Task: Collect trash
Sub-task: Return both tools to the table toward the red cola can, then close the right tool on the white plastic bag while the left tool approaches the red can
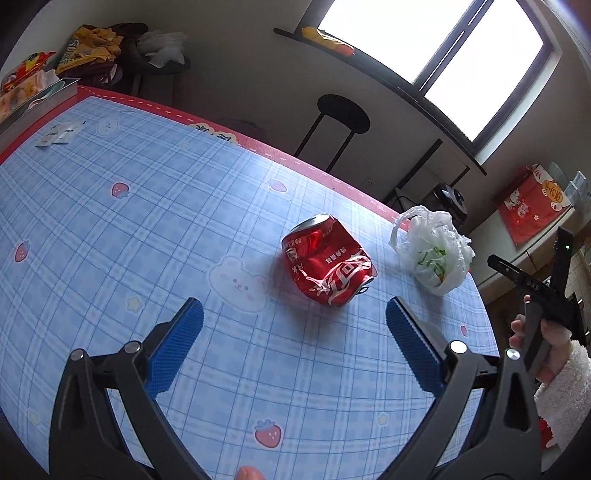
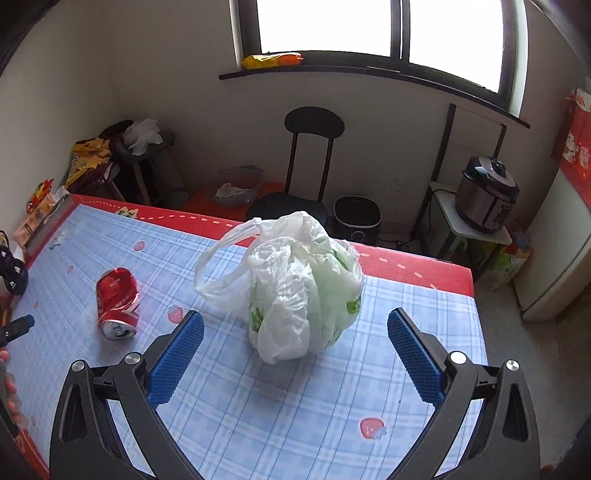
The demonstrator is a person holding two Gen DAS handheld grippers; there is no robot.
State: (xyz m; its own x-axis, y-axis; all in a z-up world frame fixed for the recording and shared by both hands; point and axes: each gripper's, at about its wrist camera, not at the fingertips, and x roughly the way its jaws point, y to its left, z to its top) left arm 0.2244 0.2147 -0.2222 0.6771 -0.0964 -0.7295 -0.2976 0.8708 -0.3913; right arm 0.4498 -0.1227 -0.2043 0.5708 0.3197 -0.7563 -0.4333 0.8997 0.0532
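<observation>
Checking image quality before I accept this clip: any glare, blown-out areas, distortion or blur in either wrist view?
Left wrist view: window blown out to white, table edge bowed by the fisheye, crushed can sharp with glints. Right wrist view: window panes clipped too, plastic bag in focus and backlit, corners vignetted black. No motion blur in either.

Two wrist views, shared table (image 1: 147, 221)
</observation>
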